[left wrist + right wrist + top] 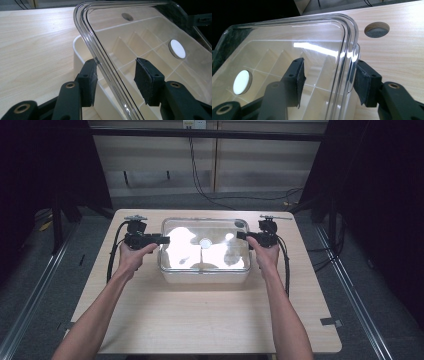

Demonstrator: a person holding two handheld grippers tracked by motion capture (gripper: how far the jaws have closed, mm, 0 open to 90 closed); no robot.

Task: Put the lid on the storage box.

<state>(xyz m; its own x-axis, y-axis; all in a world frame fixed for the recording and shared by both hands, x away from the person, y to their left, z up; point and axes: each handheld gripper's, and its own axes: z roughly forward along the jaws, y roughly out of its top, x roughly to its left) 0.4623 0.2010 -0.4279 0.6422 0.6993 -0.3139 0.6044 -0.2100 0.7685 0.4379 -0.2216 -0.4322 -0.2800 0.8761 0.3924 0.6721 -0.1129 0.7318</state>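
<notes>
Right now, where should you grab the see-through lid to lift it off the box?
Probably by its two short ends, coming in level from each side. The clear lid is wide and flat with a raised rim, so each hand-held gripper, left and right, can straddle an end edge. Both already do, with open jaws.

I see the clear plastic lid (205,245) lying level across the top of the white compartment box (205,276), which sits at the middle of the far half of the table. The lid is rectangular with rounded corners and a raised rim, and has a white round disc (177,49) at its centre. Beneath it I make out thin white dividers (125,48) splitting the box into compartments.
</notes>
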